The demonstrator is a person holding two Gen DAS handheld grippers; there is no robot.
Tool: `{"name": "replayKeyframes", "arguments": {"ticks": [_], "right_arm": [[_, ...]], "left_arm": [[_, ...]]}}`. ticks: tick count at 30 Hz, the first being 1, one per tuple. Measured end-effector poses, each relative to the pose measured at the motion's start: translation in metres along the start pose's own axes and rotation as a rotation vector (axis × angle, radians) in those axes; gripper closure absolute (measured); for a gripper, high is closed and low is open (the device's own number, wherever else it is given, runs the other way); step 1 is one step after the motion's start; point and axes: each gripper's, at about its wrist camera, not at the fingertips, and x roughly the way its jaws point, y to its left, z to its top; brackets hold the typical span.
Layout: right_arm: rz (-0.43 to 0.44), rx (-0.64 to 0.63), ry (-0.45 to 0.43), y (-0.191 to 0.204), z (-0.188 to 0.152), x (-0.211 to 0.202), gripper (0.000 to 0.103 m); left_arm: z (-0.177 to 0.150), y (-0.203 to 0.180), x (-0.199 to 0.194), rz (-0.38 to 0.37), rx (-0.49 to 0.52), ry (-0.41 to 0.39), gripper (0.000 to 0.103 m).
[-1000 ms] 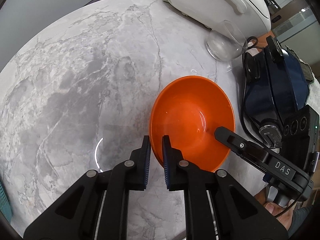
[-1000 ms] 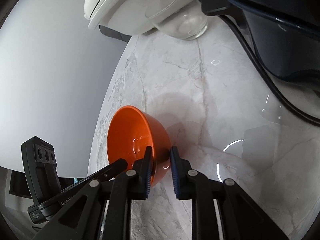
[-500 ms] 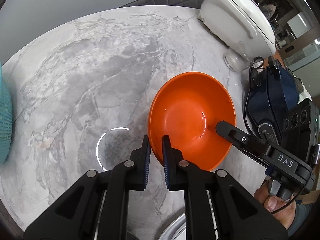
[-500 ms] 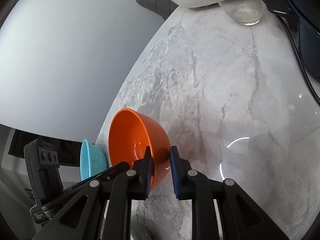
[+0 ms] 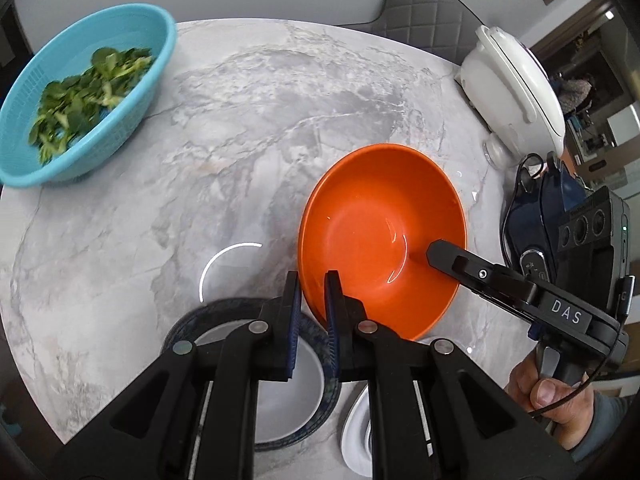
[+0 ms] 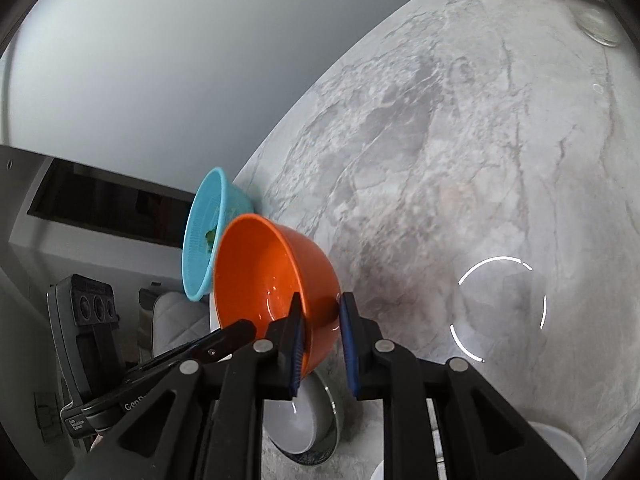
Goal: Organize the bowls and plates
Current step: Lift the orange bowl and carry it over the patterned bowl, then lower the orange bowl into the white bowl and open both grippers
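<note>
An orange bowl hangs above the marble table, held from both sides. My left gripper is shut on its near-left rim. My right gripper is shut on the opposite rim, its finger reaching into the bowl in the left wrist view. The bowl also shows in the right wrist view. Below it stands a dark-rimmed plate with a grey centre, also in the right wrist view. A white dish sits beside the plate.
A blue colander with green leaves stands at the table's left. A white appliance, a glass and a dark blue appliance with cable line the right side. A chair back is behind the table.
Both grippers have carried the orange bowl back toward the near side. The colander, the dark-rimmed plate and the white dish have come into view.
</note>
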Motion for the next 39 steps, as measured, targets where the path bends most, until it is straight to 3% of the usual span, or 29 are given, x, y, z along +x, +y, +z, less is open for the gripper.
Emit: {"name": "replayKeyframes", "arguments": {"ticks": [9, 18, 31, 39], "right_arm": [[0.019, -0.123, 0.156, 0.044, -0.04, 0.037, 0.084], [-0.005, -0.177, 0.245, 0.057, -0.071, 0.053, 0.084], [-0.075, -0.171, 0.282, 0.043, -0.08, 0.066, 0.084], [-0.092, -0.19, 0.285, 0.043, -0.08, 0.069, 0.085]], "left_arm": [[-0.079, 0.058, -0.04, 0.015, -0.142, -0.023, 0.092], [-0.125, 0.081, -0.047, 0.007, -0.21, -0.017, 0.092], [-0.12, 0.077, -0.01, 0.036, -0.198, 0.028, 0.092], [-0.12, 0.072, -0.007, 0.066, -0.187, 0.033, 0.09]]}}
